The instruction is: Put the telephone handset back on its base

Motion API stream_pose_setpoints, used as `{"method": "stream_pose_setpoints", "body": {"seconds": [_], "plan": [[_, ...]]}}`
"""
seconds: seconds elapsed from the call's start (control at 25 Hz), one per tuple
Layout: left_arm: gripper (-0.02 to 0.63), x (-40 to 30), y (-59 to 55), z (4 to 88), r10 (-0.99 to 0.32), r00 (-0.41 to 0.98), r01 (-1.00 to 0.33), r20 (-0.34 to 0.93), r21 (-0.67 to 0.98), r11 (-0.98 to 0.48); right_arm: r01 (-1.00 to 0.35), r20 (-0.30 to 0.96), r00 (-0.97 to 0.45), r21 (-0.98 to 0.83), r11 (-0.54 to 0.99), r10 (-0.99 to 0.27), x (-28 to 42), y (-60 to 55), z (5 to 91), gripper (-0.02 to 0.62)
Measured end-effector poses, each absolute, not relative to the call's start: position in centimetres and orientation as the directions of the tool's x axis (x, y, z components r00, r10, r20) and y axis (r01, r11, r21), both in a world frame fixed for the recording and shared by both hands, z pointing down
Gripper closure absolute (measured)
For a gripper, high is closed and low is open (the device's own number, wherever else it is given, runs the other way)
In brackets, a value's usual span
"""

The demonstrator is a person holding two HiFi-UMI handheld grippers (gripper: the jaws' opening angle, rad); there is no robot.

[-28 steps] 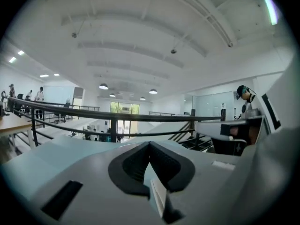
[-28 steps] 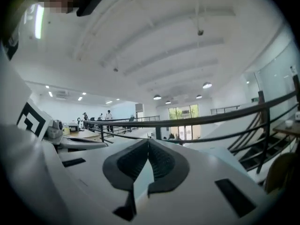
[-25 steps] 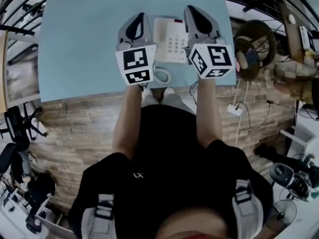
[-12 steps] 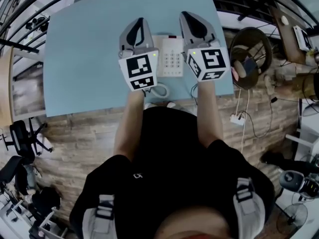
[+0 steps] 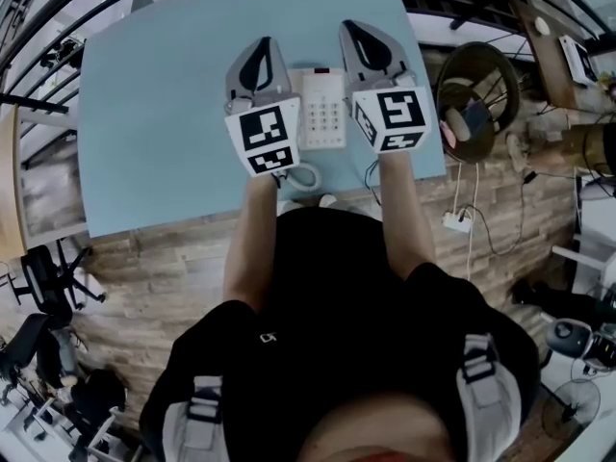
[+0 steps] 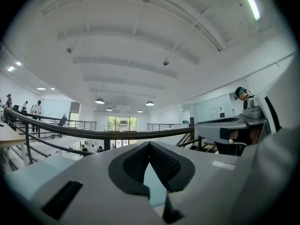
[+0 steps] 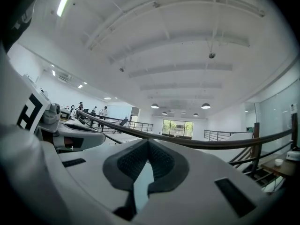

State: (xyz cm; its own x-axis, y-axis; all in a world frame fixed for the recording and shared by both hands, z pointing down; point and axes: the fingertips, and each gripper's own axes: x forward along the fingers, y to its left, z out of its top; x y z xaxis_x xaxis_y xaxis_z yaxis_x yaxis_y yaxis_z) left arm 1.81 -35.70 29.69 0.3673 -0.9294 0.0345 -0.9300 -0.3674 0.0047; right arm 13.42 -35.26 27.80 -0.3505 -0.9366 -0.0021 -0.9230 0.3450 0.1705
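A white telephone base with a keypad lies near the front edge of the light blue table. Its coiled cord loops at the table edge. The handset is not clearly visible; the left gripper hides the base's left side. My left gripper is held above the table just left of the phone, my right gripper just right of it. Both point away from me and slightly upward. In the left gripper view the left gripper's jaws meet with nothing between them. The right gripper's jaws do the same in the right gripper view.
A round dark basket-like seat stands right of the table. A white power strip with cables lies on the wooden floor. Both gripper views look over a black railing into a large white hall.
Both grippers and the phone have shifted slightly left and up in the head view as the head camera moved. Both grippers stay shut on either side of the phone.
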Motion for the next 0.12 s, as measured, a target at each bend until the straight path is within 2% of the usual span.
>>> {"method": "stream_pose_setpoints", "body": {"seconds": [0.12], "plan": [[0.607,2.54,-35.58,29.82,-0.924,0.381,-0.925,0.035,-0.001,-0.381,-0.927,0.008,-0.341,0.164,0.338,-0.94,14.07,-34.95,28.36,0.6]]}}
